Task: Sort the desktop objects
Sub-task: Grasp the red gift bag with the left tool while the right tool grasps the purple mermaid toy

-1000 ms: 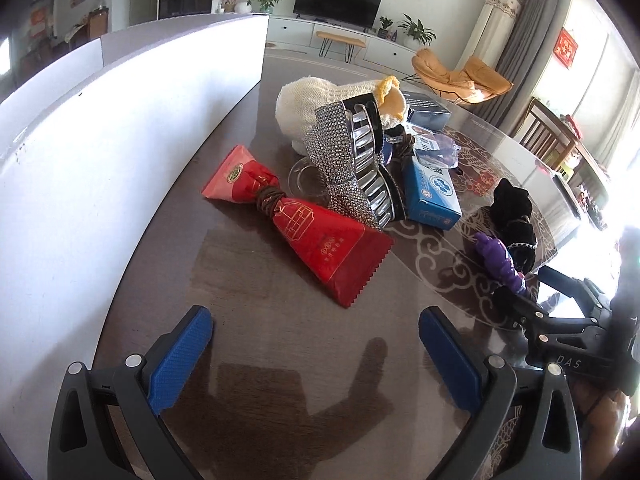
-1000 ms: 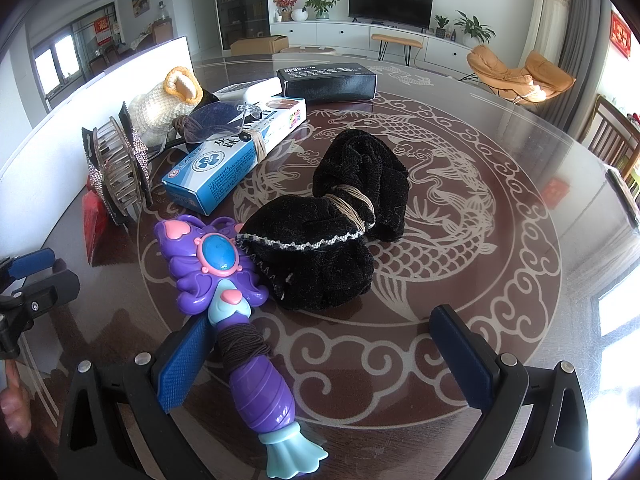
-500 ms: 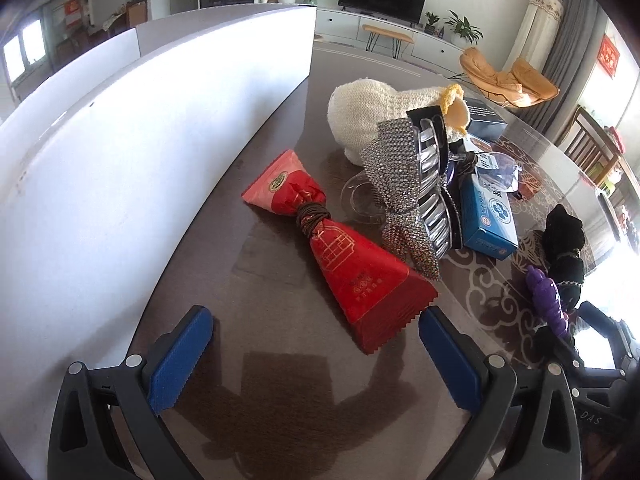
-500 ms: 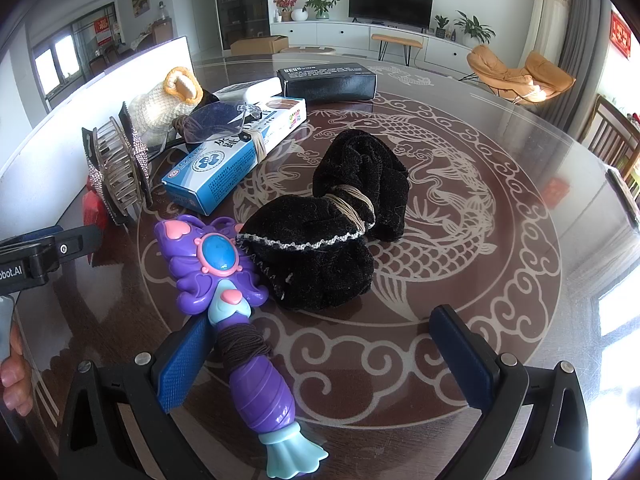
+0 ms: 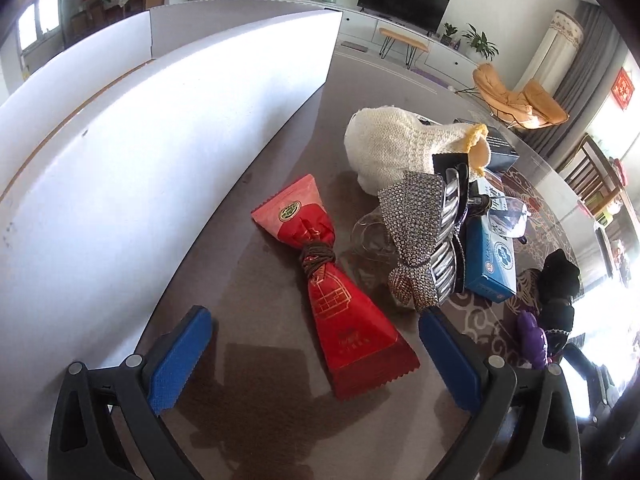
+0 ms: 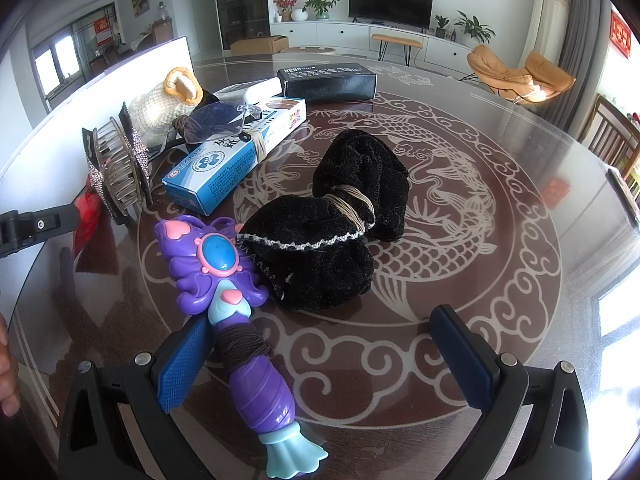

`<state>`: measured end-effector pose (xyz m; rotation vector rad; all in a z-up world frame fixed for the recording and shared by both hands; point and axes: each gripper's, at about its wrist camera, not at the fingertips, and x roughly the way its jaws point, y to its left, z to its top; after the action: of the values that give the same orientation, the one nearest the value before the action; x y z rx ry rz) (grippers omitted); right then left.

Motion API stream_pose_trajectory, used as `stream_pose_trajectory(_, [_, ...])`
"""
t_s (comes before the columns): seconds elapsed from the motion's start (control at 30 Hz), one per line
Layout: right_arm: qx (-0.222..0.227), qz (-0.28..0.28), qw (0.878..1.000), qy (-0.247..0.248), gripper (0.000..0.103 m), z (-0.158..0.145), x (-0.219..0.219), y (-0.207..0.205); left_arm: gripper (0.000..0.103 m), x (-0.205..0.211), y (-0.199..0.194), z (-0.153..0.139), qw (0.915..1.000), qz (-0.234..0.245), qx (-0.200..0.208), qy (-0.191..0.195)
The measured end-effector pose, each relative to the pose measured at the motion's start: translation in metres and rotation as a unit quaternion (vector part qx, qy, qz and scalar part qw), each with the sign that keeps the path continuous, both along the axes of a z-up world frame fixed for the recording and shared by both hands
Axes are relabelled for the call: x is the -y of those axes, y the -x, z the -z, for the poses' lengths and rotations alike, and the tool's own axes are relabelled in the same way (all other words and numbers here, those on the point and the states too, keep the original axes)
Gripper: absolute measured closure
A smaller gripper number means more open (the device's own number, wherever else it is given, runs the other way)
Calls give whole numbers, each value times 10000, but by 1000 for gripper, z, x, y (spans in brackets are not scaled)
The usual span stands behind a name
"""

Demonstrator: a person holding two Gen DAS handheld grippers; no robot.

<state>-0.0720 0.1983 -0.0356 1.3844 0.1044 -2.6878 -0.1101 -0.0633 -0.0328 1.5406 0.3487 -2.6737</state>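
A red packet [image 5: 340, 304] tied with a brown band lies on the dark table, its wide end between the tips of my open left gripper [image 5: 316, 356]. Behind it stand a rhinestone hair claw [image 5: 424, 240], a cream knitted pouch [image 5: 396, 148] and a blue box [image 5: 490, 260]. In the right wrist view my right gripper [image 6: 320, 356] is open and holds nothing. A purple toy wand [image 6: 240, 320] lies by its left finger. A black velvet bundle [image 6: 332, 228] tied with cord sits ahead. The blue box [image 6: 236, 152] carries clear glasses [image 6: 216, 120].
A white board wall [image 5: 140, 152] runs along the table's left side. A black box [image 6: 328, 82] lies further back. The left gripper's body [image 6: 36, 226] and a person's hand [image 6: 6, 380] show at the left edge of the right wrist view. Patterned glass table [image 6: 460, 240] extends right.
My left gripper has moved forward and left toward the red packet, whose wide end now lies between the fingertips. The right gripper has stayed still.
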Motion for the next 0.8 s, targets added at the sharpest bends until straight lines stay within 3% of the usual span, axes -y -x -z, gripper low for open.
stream_pose_trajectory(0.13, [0, 1, 10000, 0, 0, 0, 0, 0, 0, -11, 12, 4, 9991, 198, 35, 381])
stream_pose_trajectory(0.17, [0, 0, 10000, 0, 0, 0, 0, 0, 8, -13, 11, 2, 9985, 313, -57, 445])
stream_pose_trajectory(0.2, [0, 1, 10000, 0, 0, 0, 0, 0, 31, -14, 8, 1, 9974, 408, -183, 559])
stream_pose_trajectory(0.27, [-1, 1, 10000, 0, 0, 0, 0, 0, 59, -12, 2, -2, 9953, 515, -303, 767])
stream_pose_trajectory(0.3, [-1, 1, 10000, 0, 0, 0, 0, 0, 75, -9, 1, -4, 9957, 564, -343, 647])
stream_pose_trajectory(0.33, [-1, 1, 10000, 1, 0, 0, 0, 0, 78, -4, -2, -5, 9965, 595, -327, 482])
stream_pose_trajectory(0.47, [-1, 2, 10000, 1, 0, 0, 0, 0, 80, 1, -29, -7, 9950, 995, -66, -106])
stream_pose_trajectory(0.57, [-1, 2, 10000, 1, 0, 0, 0, 0, 79, -7, -51, -8, 9915, 1301, 36, 10])
stream_pose_trajectory(0.73, [-1, 2, 10000, 1, 0, 0, 0, 0, 76, -1, -57, -7, 9915, 1300, -65, -44])
stream_pose_trajectory(0.8, [41, -65, 10000, 28, 0, 0, 0, 0, 63, -3, -52, -9, 9901, 1398, -89, -97])
